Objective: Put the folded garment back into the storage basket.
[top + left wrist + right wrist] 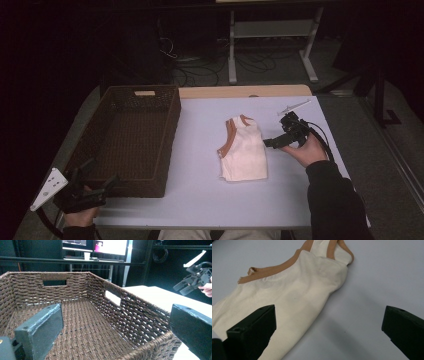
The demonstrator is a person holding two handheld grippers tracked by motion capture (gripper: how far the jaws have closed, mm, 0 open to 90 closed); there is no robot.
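Note:
A folded cream garment with orange-brown trim lies on the white table near its middle. My right gripper hovers just right of it, open, its jaws pointing at the cloth's right edge. In the right gripper view the garment spreads under the left jaw and nothing is between the jaws. My left gripper is open at the near left corner of a brown wicker basket. In the left gripper view the basket's front wall passes between its wide jaws, touching neither.
The basket is empty and has handle slots in its walls. A thin white syringe-like object lies at the table's far right. The right gripper appears far off in the left gripper view. Table legs and cables stand beyond the table.

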